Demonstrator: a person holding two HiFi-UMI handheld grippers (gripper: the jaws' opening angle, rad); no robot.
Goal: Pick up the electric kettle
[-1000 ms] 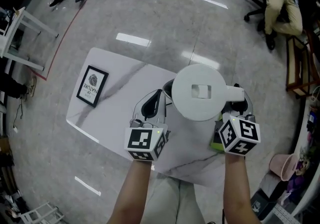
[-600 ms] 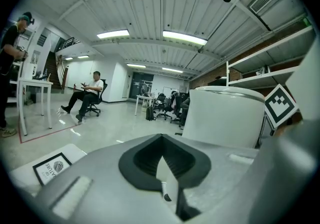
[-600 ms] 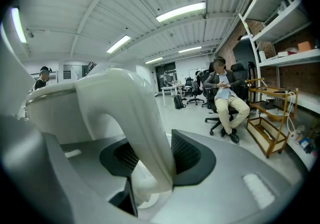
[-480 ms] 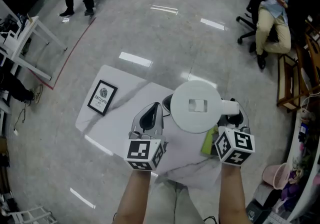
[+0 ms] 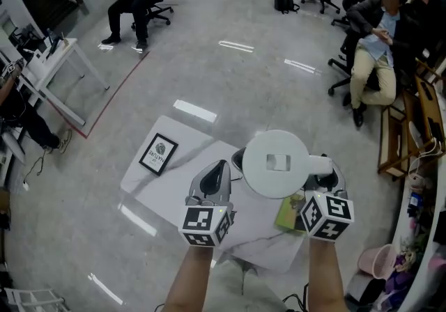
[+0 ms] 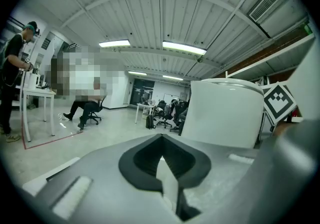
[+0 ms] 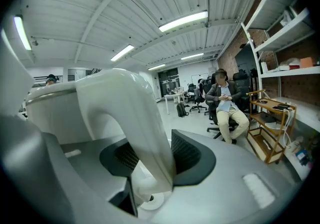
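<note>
You had the electric kettle upright over the worktop, long axis vertical, lid facing up at you and handle sticking out to your right. Your right tool was clamped on that handle. Left tool sat just beside the kettle, pinched closed on nothing. Both forearms reached straight ahead, side by side.

My left forearm and right forearm, both bare, reach forward side by side, each ending in a hand-held gripper. My left gripper has its jaws pressed together, nothing between them. My right gripper is clamped on the electric kettle's handle, one jaw on either side.
</note>
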